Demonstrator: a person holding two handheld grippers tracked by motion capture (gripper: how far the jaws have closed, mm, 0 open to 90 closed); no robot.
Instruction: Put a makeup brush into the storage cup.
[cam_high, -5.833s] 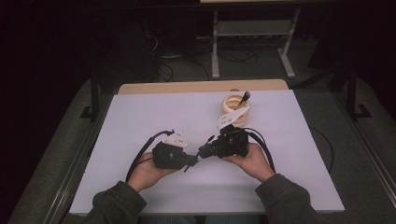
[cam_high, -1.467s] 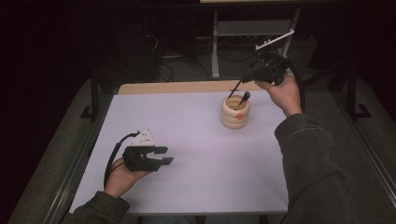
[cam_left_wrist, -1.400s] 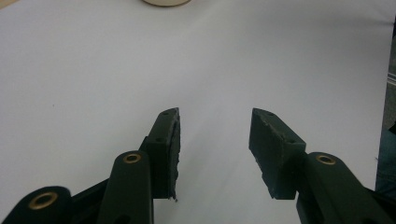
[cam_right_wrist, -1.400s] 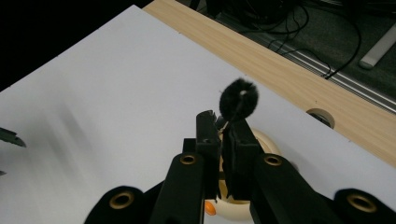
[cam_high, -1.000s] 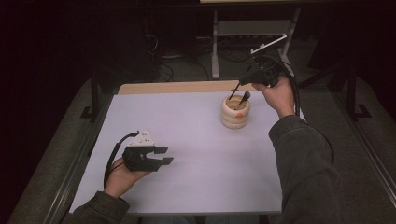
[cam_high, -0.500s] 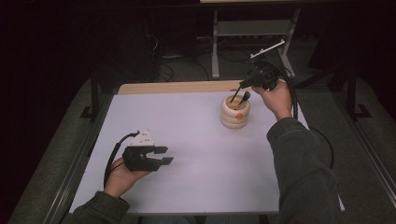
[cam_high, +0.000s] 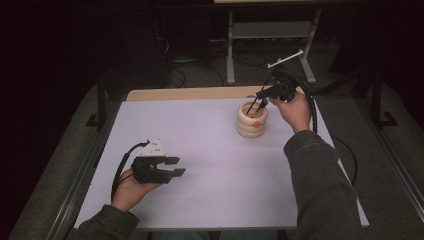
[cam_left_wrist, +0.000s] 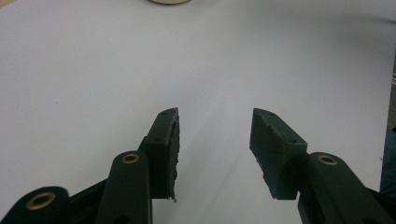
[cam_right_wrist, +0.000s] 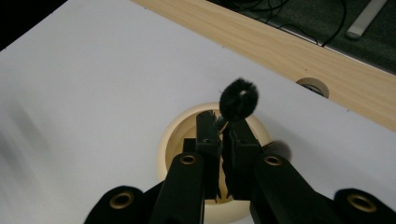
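Observation:
A cream ribbed cup (cam_high: 251, 125) stands at the back right of the white table (cam_high: 210, 150). My right gripper (cam_high: 261, 101) hangs just over its mouth, tilted down, shut on a thin black brush (cam_high: 253, 105) whose lower end reaches into the cup. In the right gripper view the jaws (cam_right_wrist: 219, 122) are pressed together on the brush, and its fuzzy round tip (cam_right_wrist: 238, 99) sticks out over the far rim of the cup (cam_right_wrist: 173, 140). My left gripper (cam_high: 175, 166) rests at the front left, open, with nothing between its pads (cam_left_wrist: 167, 140).
A wooden strip (cam_high: 190, 93) with a round cable hole (cam_right_wrist: 312, 85) runs along the table's far edge. Behind it, a grey metal stand (cam_high: 270, 35) and cables lie on the dark floor. The right gripper's cable (cam_high: 314, 115) loops beside the forearm.
The right hand has come down a little with the brush, bringing it closer into the cup. The left hand and its gripper have stayed put.

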